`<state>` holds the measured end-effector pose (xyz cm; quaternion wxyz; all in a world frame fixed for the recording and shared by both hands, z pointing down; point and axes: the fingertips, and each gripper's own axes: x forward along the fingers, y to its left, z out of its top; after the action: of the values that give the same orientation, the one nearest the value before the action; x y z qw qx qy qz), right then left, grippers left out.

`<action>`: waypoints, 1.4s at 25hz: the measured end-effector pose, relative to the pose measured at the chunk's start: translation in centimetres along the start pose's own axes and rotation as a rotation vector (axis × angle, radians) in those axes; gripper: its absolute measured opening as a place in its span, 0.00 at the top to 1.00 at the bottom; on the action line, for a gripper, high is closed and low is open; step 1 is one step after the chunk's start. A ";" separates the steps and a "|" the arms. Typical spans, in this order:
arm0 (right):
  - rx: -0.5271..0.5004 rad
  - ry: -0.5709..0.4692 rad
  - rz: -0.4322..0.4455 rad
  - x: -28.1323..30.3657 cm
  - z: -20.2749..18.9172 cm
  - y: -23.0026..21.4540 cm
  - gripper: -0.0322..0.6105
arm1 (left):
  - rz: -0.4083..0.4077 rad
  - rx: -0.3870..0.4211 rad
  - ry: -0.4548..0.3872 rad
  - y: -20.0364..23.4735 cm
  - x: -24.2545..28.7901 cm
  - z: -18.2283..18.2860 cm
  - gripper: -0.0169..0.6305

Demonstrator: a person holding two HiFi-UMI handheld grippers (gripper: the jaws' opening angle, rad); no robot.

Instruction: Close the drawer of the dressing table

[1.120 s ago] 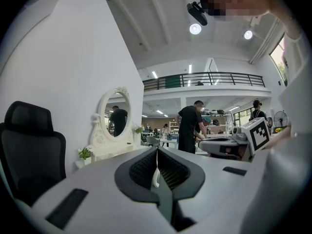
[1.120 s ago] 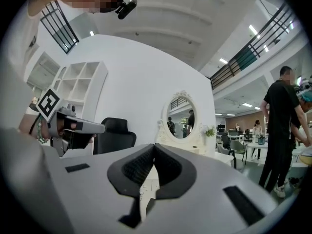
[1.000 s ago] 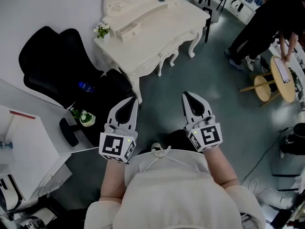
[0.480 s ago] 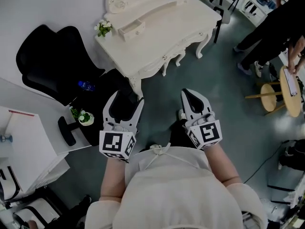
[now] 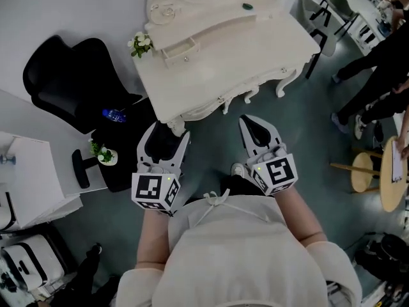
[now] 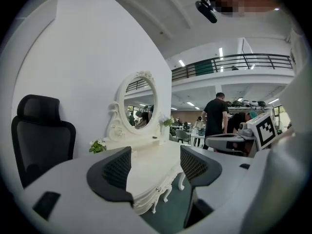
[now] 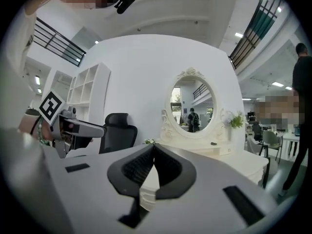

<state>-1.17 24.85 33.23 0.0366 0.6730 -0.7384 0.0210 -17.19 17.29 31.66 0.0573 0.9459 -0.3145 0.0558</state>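
The white dressing table (image 5: 255,50) stands ahead of me, its oval mirror (image 6: 139,99) at the back. A small drawer (image 5: 176,50) on its raised shelf sticks out a little. My left gripper (image 5: 166,133) hovers just short of the table's front left corner. Its jaws have just been opening and now stand wide open with nothing between them. In the left gripper view the table top (image 6: 151,191) shows beyond the left gripper (image 6: 155,161). My right gripper (image 5: 252,121) is shut and empty, just short of the front edge. The right gripper (image 7: 153,149) points level at the table (image 7: 239,160).
A black office chair (image 5: 64,75) stands left of the table, with a blue bottle (image 5: 112,115) and a small plant (image 5: 102,153) on a dark stand beside it. A white desk (image 5: 25,178) lies at far left. People (image 5: 383,62) and a round stool (image 5: 367,171) are at right.
Both grippers have come closer to the dressing table's front edge. The left jaws went from shut to wide open. The right jaws stayed shut.
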 end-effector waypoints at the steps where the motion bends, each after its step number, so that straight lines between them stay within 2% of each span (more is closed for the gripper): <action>1: -0.009 0.005 0.028 0.7 0.2 -1.1 0.94 | 0.022 -0.011 0.002 -0.2 1.1 0.0 0.48; 7: -0.034 0.026 0.175 3.6 1.1 -6.2 0.94 | 0.154 -0.043 0.005 -1.9 6.2 0.4 0.48; 13: -0.032 0.053 0.238 6.6 -0.4 -8.4 0.94 | 0.222 -0.065 0.052 -1.8 9.1 -1.2 0.48; 16: -0.023 0.071 0.255 8.6 -1.3 -9.4 0.94 | 0.254 -0.084 0.074 -0.6 10.8 -2.1 0.48; 21: -0.029 0.097 0.279 12.9 -2.8 -11.1 0.94 | 0.261 -0.119 0.099 1.6 15.1 -3.9 0.48; 27: -0.031 0.136 0.323 19.1 -4.0 -12.9 0.94 | 0.322 -0.174 0.116 6.1 20.5 -5.7 0.48; 35: 0.000 0.180 0.360 27.2 -6.9 -14.7 0.94 | 0.365 -0.212 0.226 10.6 27.1 -10.8 0.48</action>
<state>11.12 -2.97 42.13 0.0982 0.5255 -0.8406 0.0870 -2.75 -5.51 46.98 0.1803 0.8498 -0.4758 0.1375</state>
